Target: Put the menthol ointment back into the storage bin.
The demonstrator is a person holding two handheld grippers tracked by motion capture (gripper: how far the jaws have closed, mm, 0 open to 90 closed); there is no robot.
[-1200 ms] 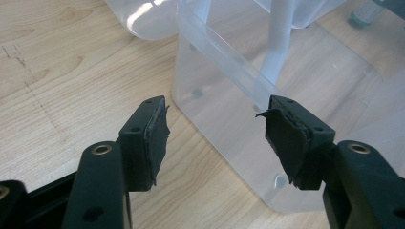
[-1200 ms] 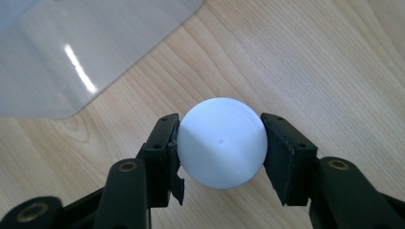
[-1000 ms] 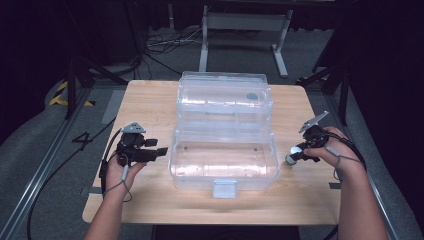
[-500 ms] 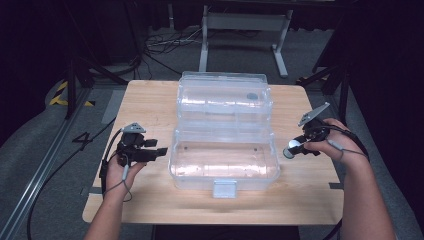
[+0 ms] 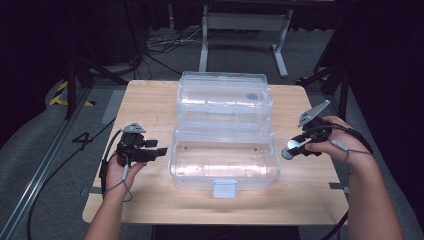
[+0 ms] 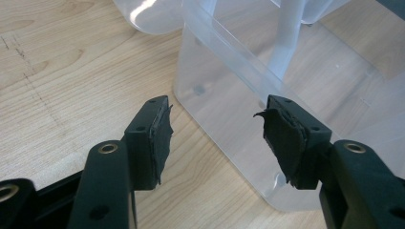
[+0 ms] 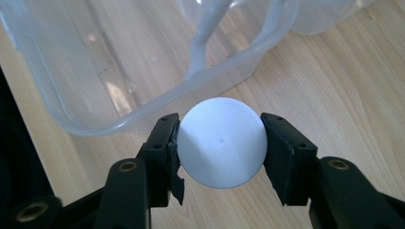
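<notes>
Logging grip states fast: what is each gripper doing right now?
Left gripper: jaws open, just closing slightly, nothing between them, beside the clear box.
Right gripper: closed on the white ball.

Your high view looks forward and down over the whole table point(image 5: 150, 100) from your side. Each claw camera sits close behind its jaws, aimed at the clear box point(image 5: 223, 160) from opposite ends; all three views share that box point(image 6: 229, 95) point(image 7: 95, 71).
</notes>
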